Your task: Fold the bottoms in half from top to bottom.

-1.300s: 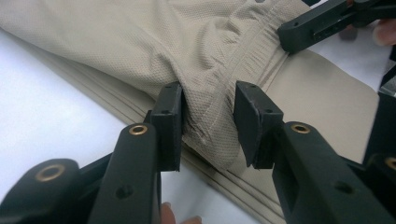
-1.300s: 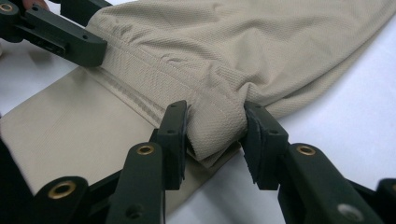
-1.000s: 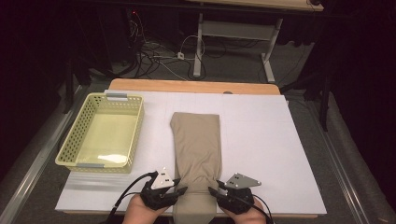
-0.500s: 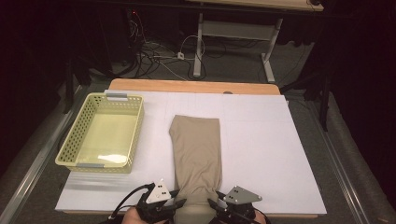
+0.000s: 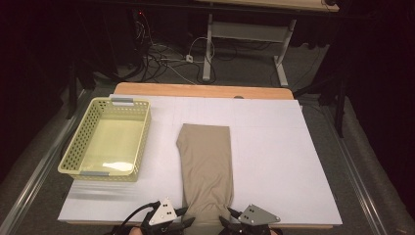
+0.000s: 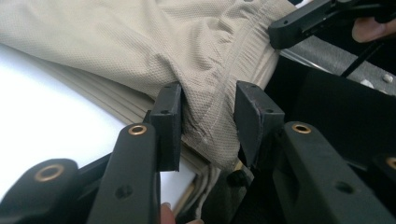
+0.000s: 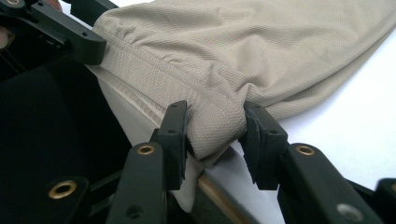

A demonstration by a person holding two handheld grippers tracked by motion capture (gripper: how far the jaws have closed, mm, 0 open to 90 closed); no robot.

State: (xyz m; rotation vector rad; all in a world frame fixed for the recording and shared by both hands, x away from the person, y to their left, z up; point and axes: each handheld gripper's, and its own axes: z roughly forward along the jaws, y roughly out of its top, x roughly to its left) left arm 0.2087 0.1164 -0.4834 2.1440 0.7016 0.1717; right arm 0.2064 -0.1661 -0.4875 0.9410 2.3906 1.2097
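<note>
While the tan folded garment [image 5: 207,169] lies lengthwise on the white surface [image 5: 284,161], running straight away from the person, the left hand-held gripper [image 6: 208,128] and right hand-held gripper [image 7: 215,133] each pinch a near-end corner, equally close.

folded beige knit fabric garment [image 5: 206,171]: slides toward the table's near edge, far end now lower on the white sheet; near end hangs over the edge | left gripper [image 5: 188,223]: drawn back toward the person | right gripper [image 5: 226,223]: drawn back likewise
</note>
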